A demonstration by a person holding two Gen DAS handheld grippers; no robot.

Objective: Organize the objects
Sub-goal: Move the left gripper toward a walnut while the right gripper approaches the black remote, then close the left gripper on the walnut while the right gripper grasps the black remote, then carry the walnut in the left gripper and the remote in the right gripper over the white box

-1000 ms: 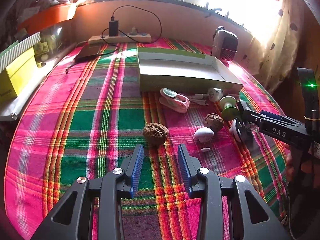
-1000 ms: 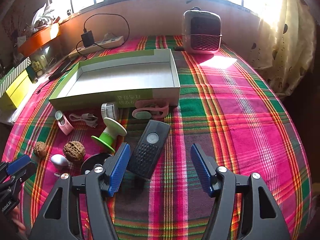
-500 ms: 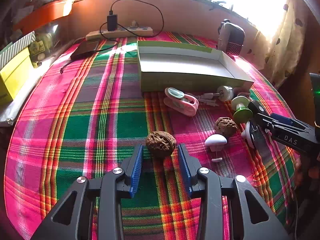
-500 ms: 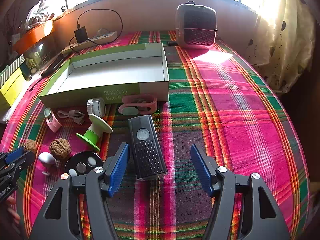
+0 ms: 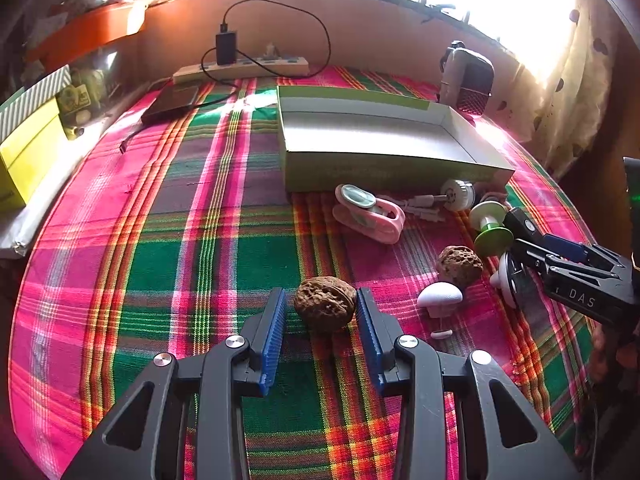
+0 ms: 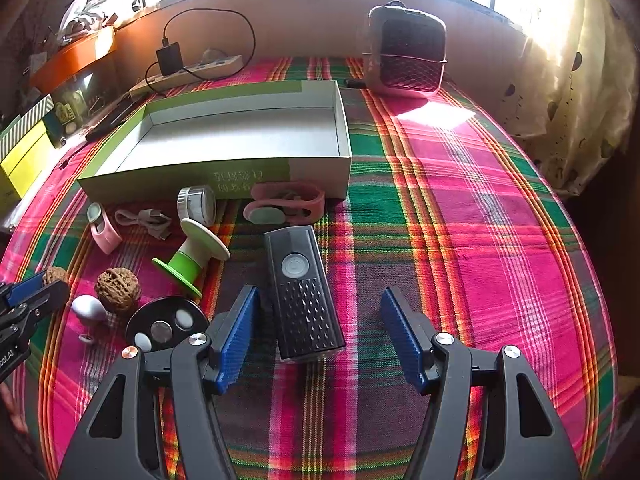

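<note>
A brown walnut lies on the plaid cloth between the blue pads of my left gripper, which is open around it. My right gripper is open wide, and a black remote-like device lies between its fingers, closer to the left one. An open green-and-white box sits behind, with nothing inside. In front of it lie a second walnut, a white mushroom-shaped piece, a green spool, a pink clip, another pink clip and a black disc.
A small heater stands at the back right. A power strip with a charger runs along the back wall, with a dark flat device near it. Yellow boxes sit at the left. The table drops off towards the curtain.
My left gripper has moved forward until the walnut sits between its pads. My right gripper has advanced over the black device, which now lies between its fingers. Neither jaw gap has changed.
</note>
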